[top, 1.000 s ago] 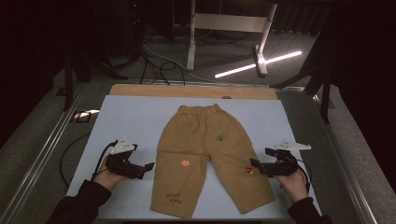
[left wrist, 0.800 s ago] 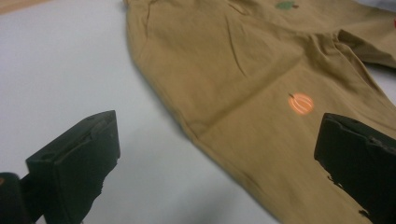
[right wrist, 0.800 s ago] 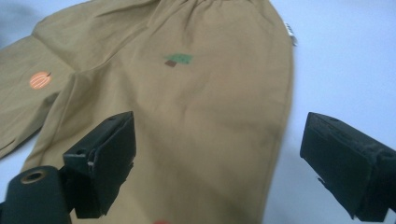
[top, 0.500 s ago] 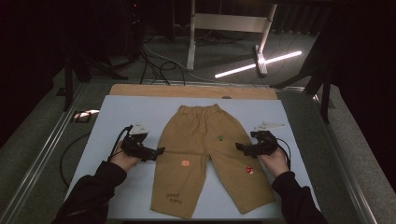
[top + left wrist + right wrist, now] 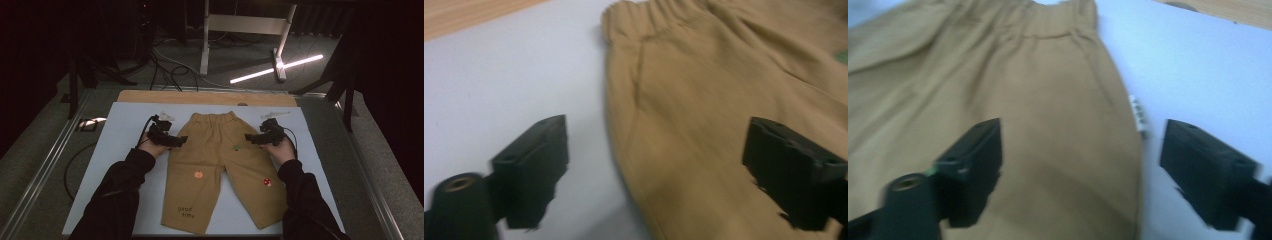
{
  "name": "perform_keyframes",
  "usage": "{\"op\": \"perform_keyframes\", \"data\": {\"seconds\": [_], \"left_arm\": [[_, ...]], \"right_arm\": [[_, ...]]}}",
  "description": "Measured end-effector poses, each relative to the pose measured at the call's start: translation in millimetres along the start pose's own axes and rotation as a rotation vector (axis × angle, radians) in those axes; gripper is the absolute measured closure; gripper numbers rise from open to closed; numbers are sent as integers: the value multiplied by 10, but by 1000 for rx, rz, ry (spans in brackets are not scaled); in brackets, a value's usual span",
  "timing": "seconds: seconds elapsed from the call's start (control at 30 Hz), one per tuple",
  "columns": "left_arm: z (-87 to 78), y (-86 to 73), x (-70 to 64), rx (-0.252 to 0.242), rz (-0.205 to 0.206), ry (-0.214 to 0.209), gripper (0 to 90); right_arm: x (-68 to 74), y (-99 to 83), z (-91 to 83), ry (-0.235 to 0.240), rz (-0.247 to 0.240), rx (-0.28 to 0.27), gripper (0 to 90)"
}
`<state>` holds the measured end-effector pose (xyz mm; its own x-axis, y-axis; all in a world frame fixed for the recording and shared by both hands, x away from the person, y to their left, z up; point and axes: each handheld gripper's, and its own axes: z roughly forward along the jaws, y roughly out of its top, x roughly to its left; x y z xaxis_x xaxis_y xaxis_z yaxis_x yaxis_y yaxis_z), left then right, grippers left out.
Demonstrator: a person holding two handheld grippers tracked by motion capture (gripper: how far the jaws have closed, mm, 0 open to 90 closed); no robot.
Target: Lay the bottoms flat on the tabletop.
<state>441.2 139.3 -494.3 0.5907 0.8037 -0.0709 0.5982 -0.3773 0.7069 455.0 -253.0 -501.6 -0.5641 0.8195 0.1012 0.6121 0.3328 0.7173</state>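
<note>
A pair of small tan trousers (image 5: pixel 220 165) lies flat on the white mat (image 5: pixel 125 125), waistband away from me, with little patches and "good time" on the legs. My left gripper (image 5: pixel 177 141) is open at the trousers' left hip edge. In the left gripper view its jaws straddle the side seam (image 5: pixel 634 100), one over the mat, one over the tan cloth (image 5: pixel 724 100). My right gripper (image 5: pixel 250 138) is open at the right hip edge. There its jaws straddle the right side seam with a white label (image 5: pixel 1138 115), above the cloth (image 5: pixel 998 75).
The mat lies on a table with a wooden strip (image 5: pixel 205 97) along its far edge and metal rails at the sides. Cables (image 5: pixel 170 70) and a stand's legs (image 5: pixel 240 30) lie on the floor beyond. A cable (image 5: pixel 70 165) trails left of the mat.
Both grippers have moved forward and inward, from beside the trouser legs up to the hip edges near the waistband. Both stay open.
</note>
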Motion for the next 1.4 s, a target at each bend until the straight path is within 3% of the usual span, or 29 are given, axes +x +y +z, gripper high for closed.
{"op": "perform_keyframes", "data": {"seconds": [0.17,0.27,0.4,0.5,0.53,0.6,0.67,0.8,0.83,0.87,0.9,0.97,1.17,1.4], "left_arm": [[202,73,76,22,-23,17,231],[271,79,96,34,-30,16,294],[343,60,111,78,2,63,363],[372,48,133,80,-10,66,430],[400,36,153,65,-28,47,430],[403,40,155,64,-31,44,473],[409,35,144,54,-41,27,519],[413,40,93,58,-38,16,619],[415,42,84,59,-45,11,619],[420,53,64,64,-57,-6,738],[422,56,52,64,-67,-19,783],[425,68,18,67,-56,-4,862],[437,115,-6,74,-16,41,892],[479,221,30,58,21,44,893]], "right_arm": [[-142,83,151,-48,49,10,346],[-183,139,206,-63,41,13,371],[-187,192,313,-57,38,15,395],[-183,214,384,-87,20,37,418],[-185,218,408,-84,19,46,426],[-180,211,470,-93,7,72,476],[-155,220,468,-67,-2,73,669],[-96,247,468,-37,-41,100,851],[-96,247,468,-37,-41,100,851],[-62,262,466,-49,-62,116,869],[-47,264,464,-57,-60,115,871],[-35,254,454,-63,-60,110,874],[-49,247,425,-86,-52,95,881],[-135,246,379,-96,-40,81,881]]}}
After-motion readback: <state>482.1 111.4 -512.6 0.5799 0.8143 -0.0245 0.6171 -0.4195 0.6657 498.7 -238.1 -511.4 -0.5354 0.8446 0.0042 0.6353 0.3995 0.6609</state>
